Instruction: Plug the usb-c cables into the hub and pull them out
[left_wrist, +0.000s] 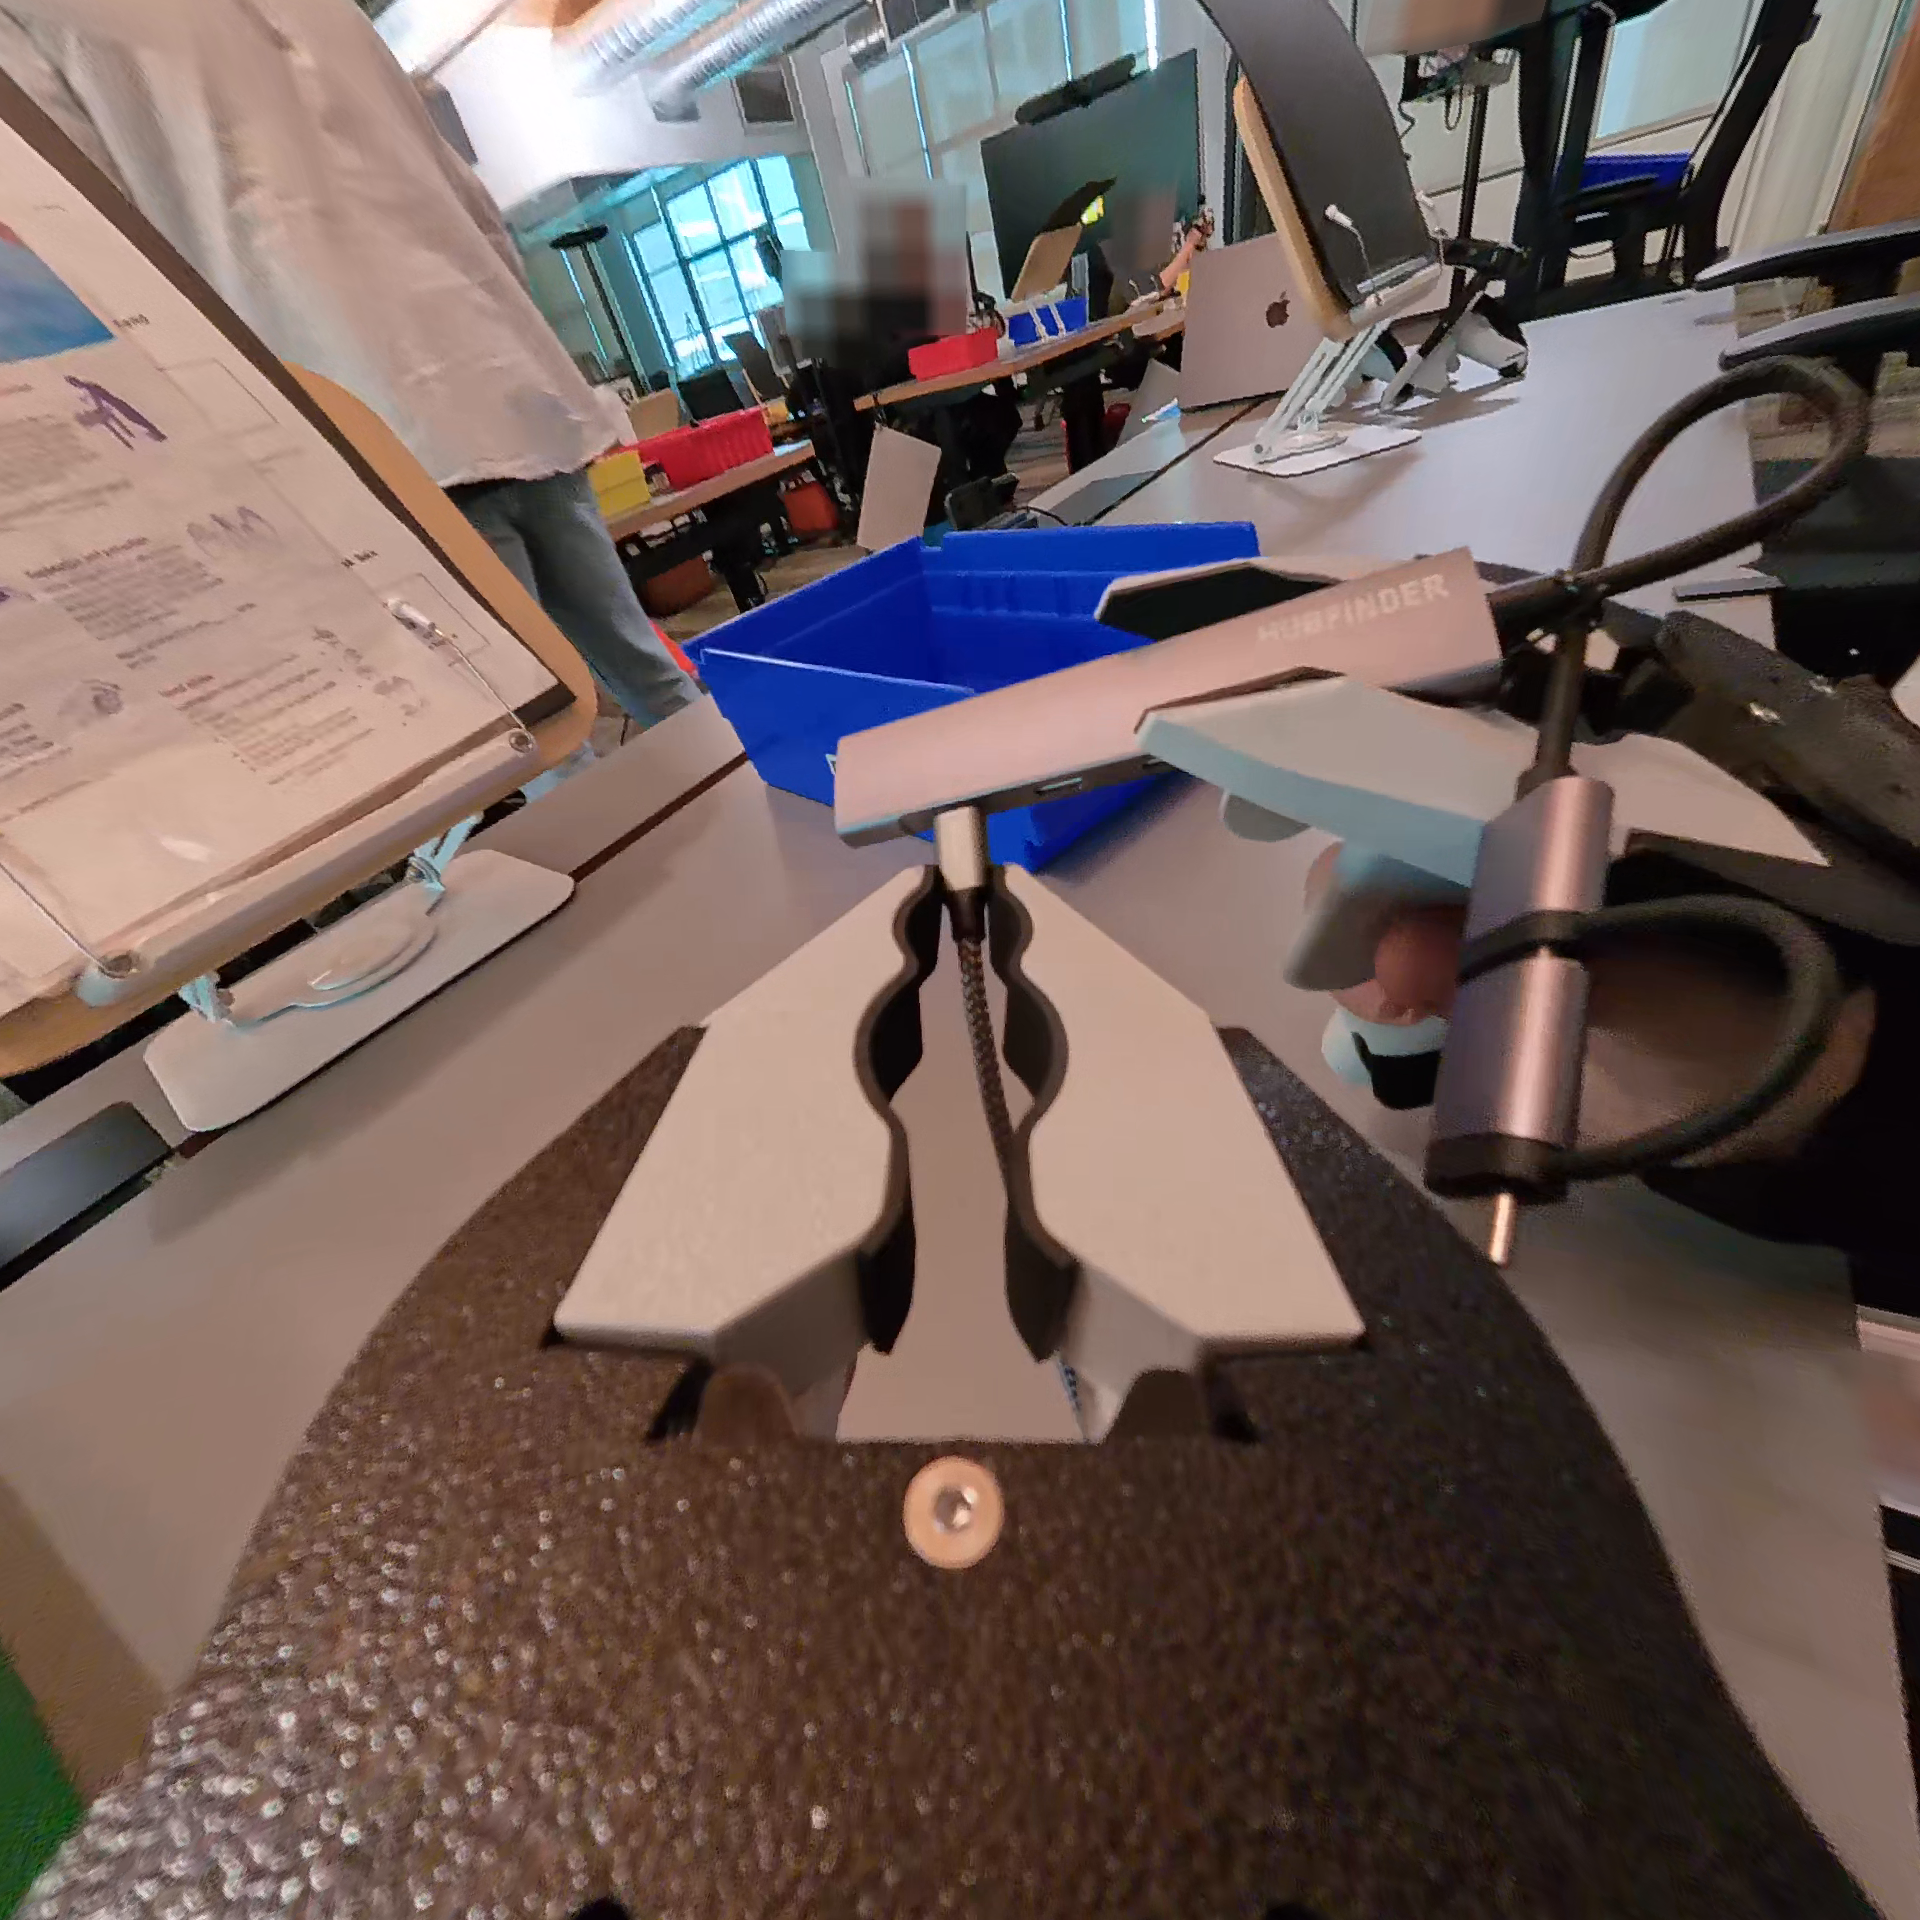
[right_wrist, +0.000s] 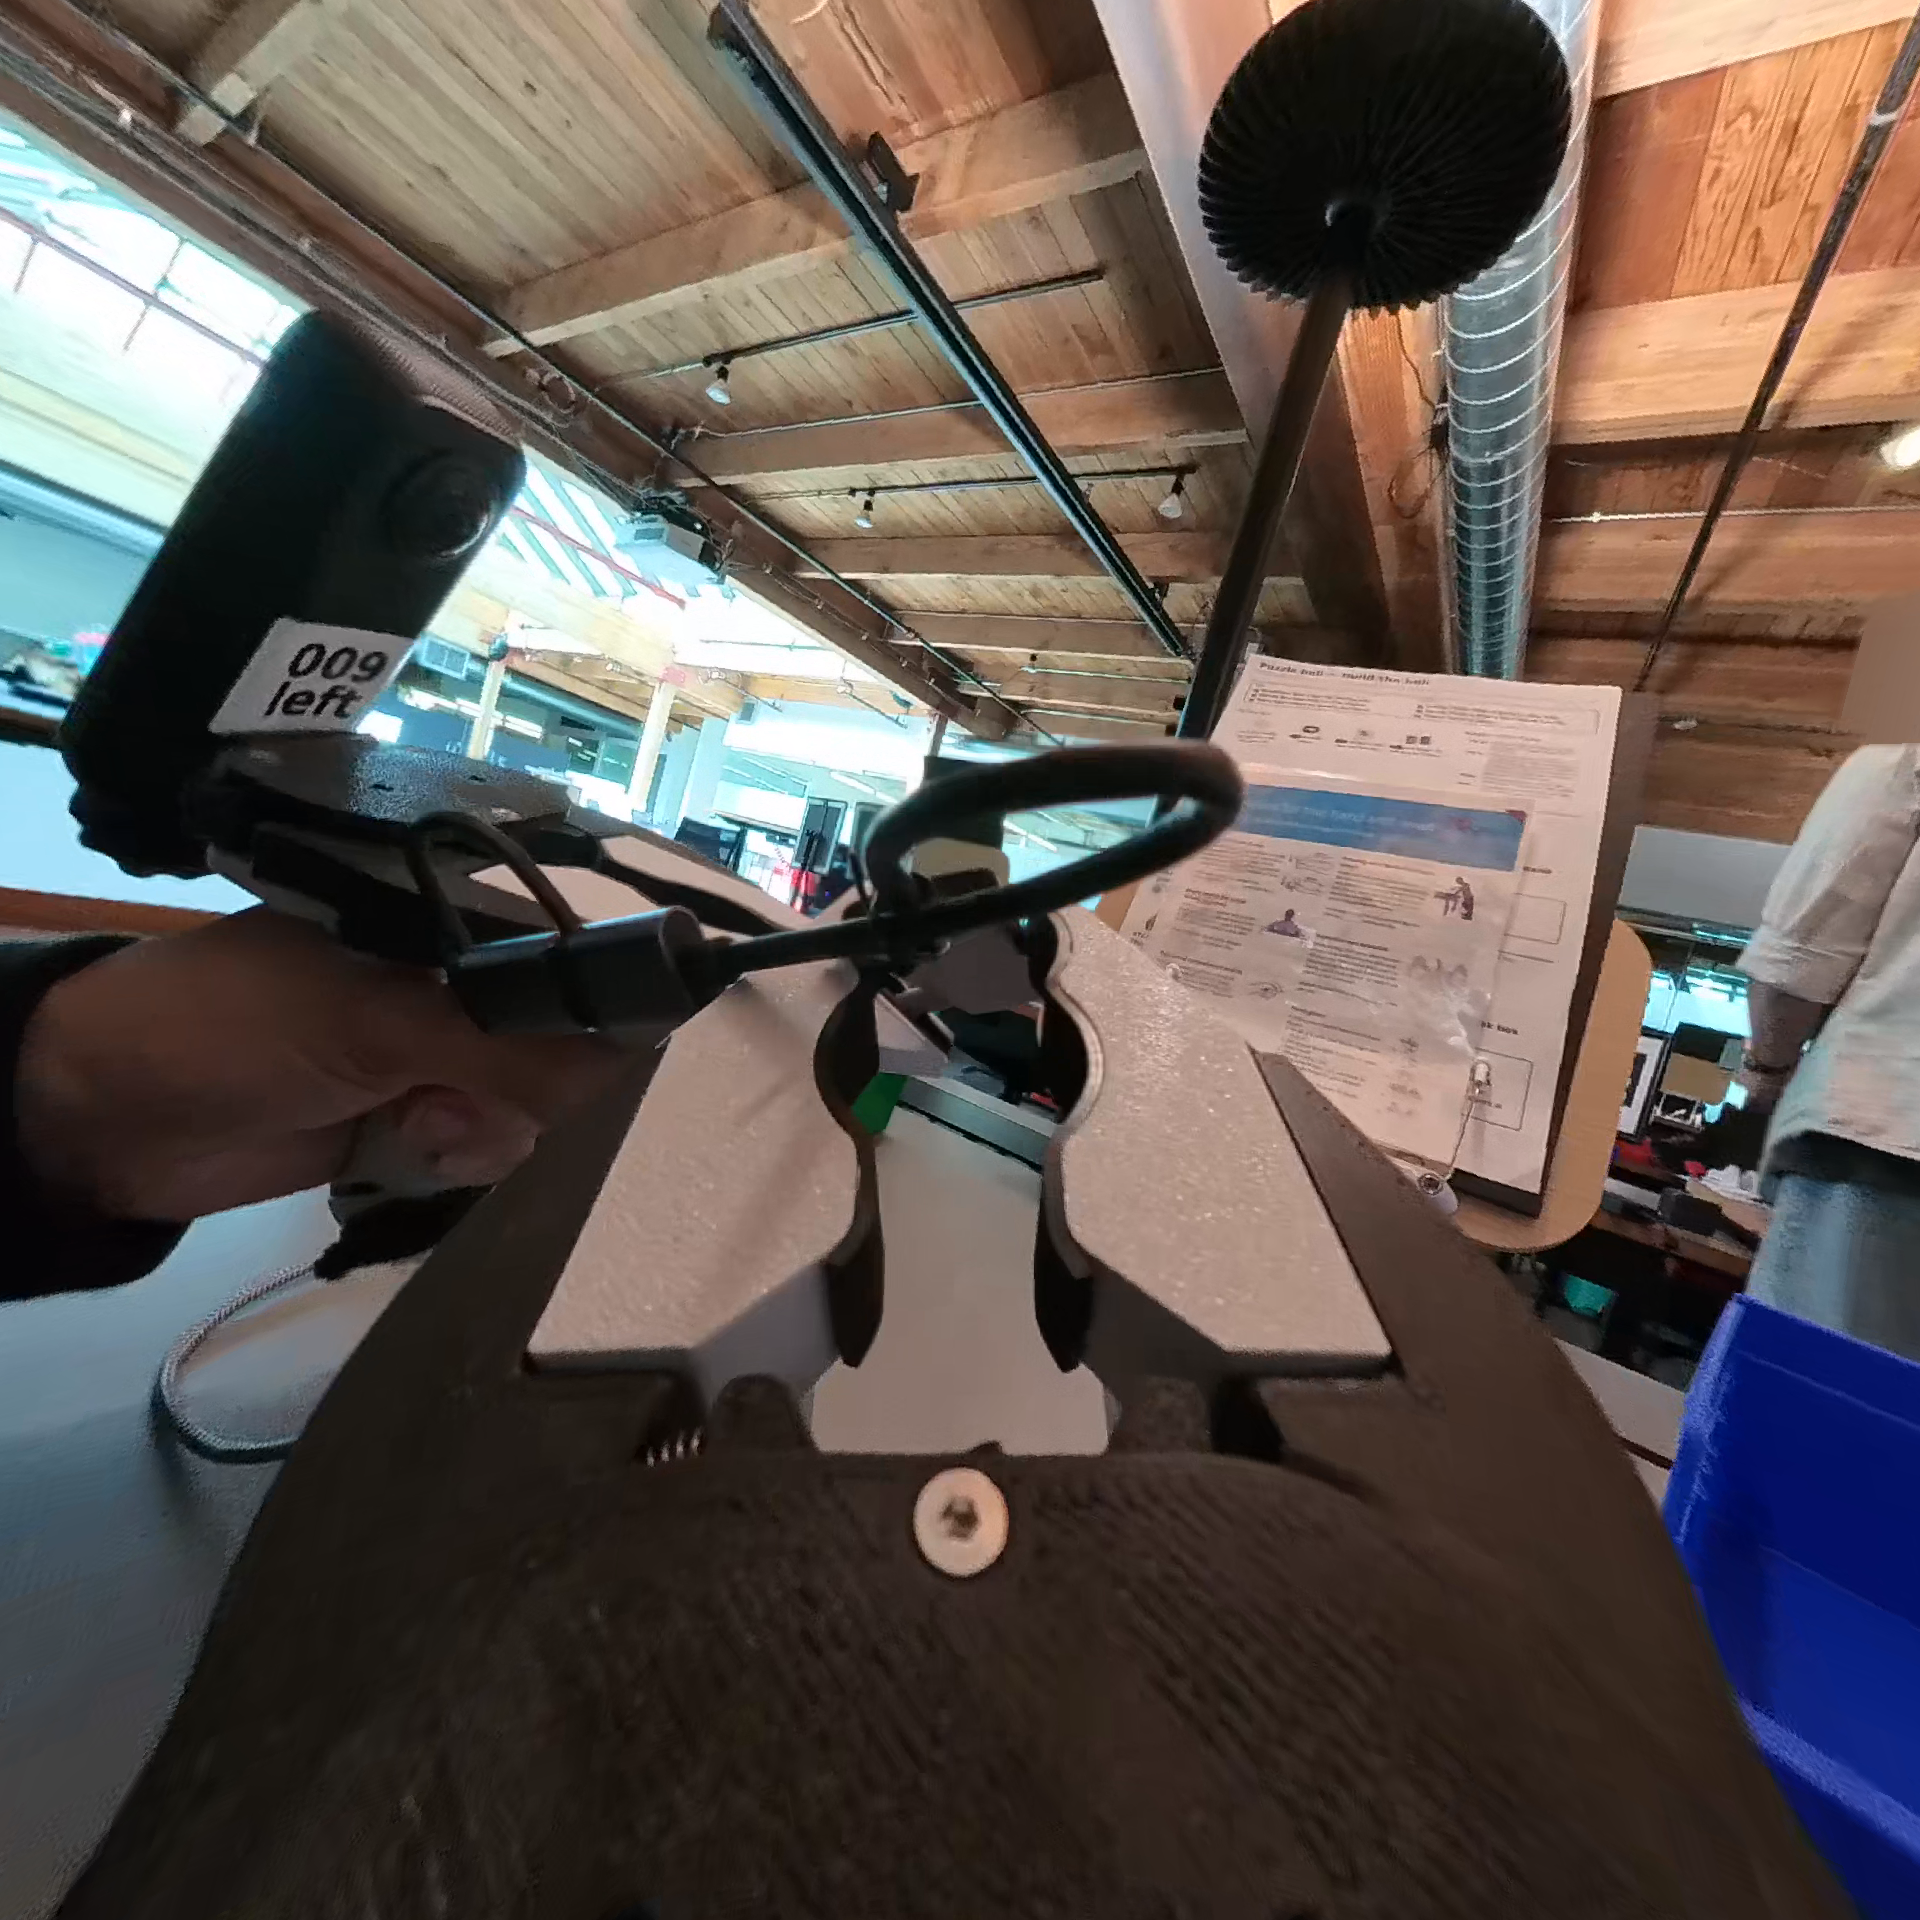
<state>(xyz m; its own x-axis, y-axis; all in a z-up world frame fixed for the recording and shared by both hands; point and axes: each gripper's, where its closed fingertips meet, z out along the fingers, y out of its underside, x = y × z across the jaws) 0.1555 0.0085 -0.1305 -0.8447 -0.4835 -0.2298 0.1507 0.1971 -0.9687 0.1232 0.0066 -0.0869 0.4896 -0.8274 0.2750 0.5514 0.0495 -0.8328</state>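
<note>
My left gripper (left_wrist: 961, 899) is shut on a braided usb-c cable (left_wrist: 987, 1049) just behind its silver plug (left_wrist: 961, 844). The plug sits in a port on the front edge of the grey hub (left_wrist: 987, 748). My right gripper (left_wrist: 1132, 665) is shut on the hub from the right and holds it above the table. The hub's own black lead (left_wrist: 1714, 447) loops up, and its grey connector (left_wrist: 1527, 977) hangs down. In the right wrist view my right gripper (right_wrist: 961, 961) pinches the hub (right_wrist: 977, 971) at its tips, with the lead's loop (right_wrist: 1049, 821) above and the left gripper (right_wrist: 312, 582) on the left.
A blue bin (left_wrist: 935, 644) stands just behind the hub and shows at the right (right_wrist: 1818, 1558). An instruction sheet on a stand (left_wrist: 208, 623) is at the left. A person in a white shirt (left_wrist: 416, 260) stands beyond the table. A laptop on a stand (left_wrist: 1330, 208) is at the back right. My right fingertips sit around 5 cm from my left ones.
</note>
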